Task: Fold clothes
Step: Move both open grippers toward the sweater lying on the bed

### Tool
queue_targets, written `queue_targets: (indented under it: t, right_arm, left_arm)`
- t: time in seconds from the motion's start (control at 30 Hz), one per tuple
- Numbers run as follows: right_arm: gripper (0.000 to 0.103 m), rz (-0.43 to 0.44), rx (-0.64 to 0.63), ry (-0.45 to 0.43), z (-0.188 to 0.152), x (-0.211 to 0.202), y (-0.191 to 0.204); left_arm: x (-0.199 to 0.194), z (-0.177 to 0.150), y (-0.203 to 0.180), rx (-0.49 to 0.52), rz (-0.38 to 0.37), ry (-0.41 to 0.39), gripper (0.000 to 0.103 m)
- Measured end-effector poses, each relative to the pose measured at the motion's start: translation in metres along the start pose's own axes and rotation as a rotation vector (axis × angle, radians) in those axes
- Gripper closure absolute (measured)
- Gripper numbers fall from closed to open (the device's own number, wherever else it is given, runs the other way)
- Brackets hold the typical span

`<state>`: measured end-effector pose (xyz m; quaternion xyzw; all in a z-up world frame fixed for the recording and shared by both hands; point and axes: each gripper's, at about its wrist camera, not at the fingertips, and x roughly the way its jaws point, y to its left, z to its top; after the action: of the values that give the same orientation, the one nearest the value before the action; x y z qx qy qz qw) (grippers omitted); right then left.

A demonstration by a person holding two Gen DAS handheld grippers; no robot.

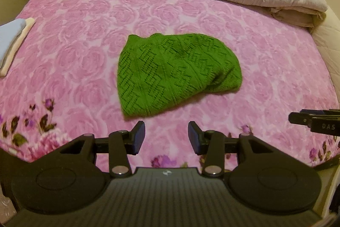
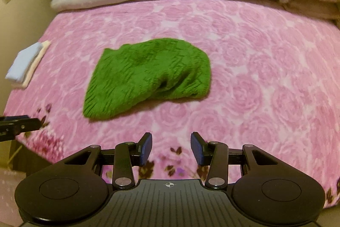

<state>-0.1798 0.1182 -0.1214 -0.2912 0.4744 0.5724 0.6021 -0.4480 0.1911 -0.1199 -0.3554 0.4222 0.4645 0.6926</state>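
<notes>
**Both jaws empty, green knit waiting mid-bed**

Nearest the lens in each wrist view is that gripper's own black body, with blue-padded jaws parted at the bottom centre of the frame. The left gripper (image 1: 166,136) stands open with only pink blanket showing in the gap; the right gripper (image 2: 171,147) is likewise open and holds nothing. Neither touches cloth.

The task's piece, a green open-knit garment (image 1: 174,73), lies in a rounded, already doubled heap at the middle of the frame on the pink rose-patterned plush blanket (image 1: 74,52) that covers the bed. It sits just above the left gripper in the left view, and above and left of the jaws in the right view.

Risks, as I judge them: the knit is loose and holey, so a pad tip could snag a loop or pinch only the top layer, letting the fold slide apart when lifted. The plush blanket could get caught along with the garment. Its edges are rounded, so corners are hard to pick out.

The right view shows a dark open pocket along the garment's lower right edge, where layers gape; the left view shows the lattice pattern crisply instead. A stack of folded pale blue and cream cloths (image 2: 27,64) appears whole at the left in the right view, but is cut by the frame edge in the left view.
</notes>
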Motion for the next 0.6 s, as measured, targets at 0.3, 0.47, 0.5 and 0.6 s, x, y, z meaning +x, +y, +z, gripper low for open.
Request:
queue_targets:
  t: [0.3,0.47,0.5,0.6]
  right_arm:
    - [0.059,-0.071,0.160,0.074,0.022,0.045,-0.001]
    - [0.059,-0.070,0.172,0.102,0.041,0.061,-0.002]
    - [0.059,-0.072,0.169,0.106,0.047,0.065,-0.003]
    - [0.059,-0.078,0.138,0.113,0.063,0.074,-0.005]
  left_arm:
    - [0.057,0.034,0.043,0.035,0.001,0.087,0.063]
    - [0.071,0.047,0.052,0.004,-0.021,0.103,0.063]
    - [0.075,0.050,0.052,-0.005,-0.016,0.106,0.063]
    - [0.084,0.055,0.052,-0.042,0.002,0.112,0.063]
